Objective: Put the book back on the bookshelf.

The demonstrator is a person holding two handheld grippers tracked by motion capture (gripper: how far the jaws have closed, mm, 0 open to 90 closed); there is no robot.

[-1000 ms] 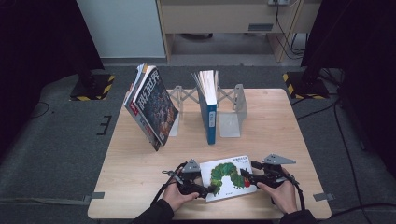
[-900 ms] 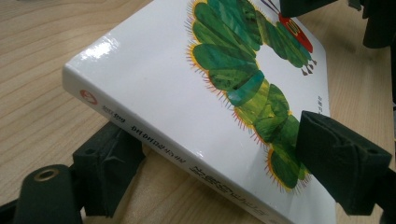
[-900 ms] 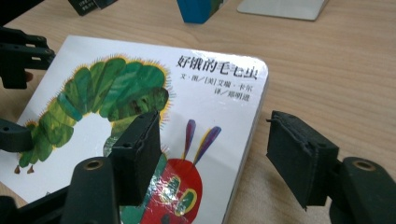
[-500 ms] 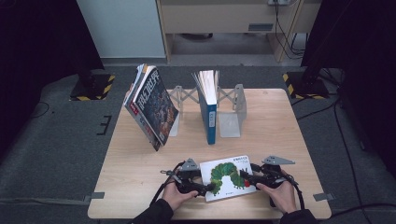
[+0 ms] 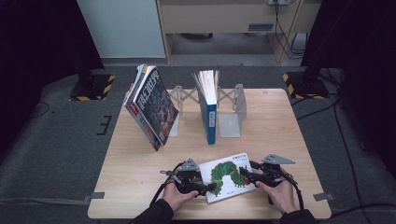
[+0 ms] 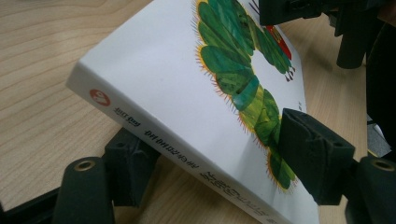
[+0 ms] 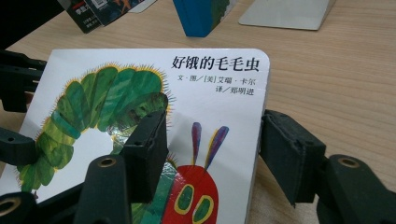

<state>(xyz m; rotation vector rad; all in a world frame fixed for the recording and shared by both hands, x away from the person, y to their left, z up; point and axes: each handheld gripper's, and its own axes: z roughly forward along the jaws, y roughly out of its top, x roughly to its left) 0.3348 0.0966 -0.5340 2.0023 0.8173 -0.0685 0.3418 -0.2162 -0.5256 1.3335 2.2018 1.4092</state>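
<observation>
A white picture book [image 5: 229, 179] with a green caterpillar on its cover lies near the table's front edge, its spine edge raised a little. My left gripper [image 5: 208, 186] straddles that spine edge [image 6: 177, 84]. One jaw sits under the book and the other just over the cover, and the jaws have just been closing. My right gripper [image 5: 245, 177] straddles the opposite edge [image 7: 140, 93], with one jaw above the cover, the other beside the edge, and a small gap. Its jaws have just been closing too. In the gripper views the book lies between the left gripper [image 6: 215, 149] jaws and the right gripper [image 7: 217, 144] jaws.
At the back of the wooden table [image 5: 289, 140] an expanding metal bookend rack [image 5: 233, 112] holds an upright blue book [image 5: 209, 107]. Several books [image 5: 152, 107] lean against its left end. The far edge drops to a dark floor.
Both grippers stay where they were at the book's two sides. Their jaws have drawn in a little around the book, which has barely shifted.
</observation>
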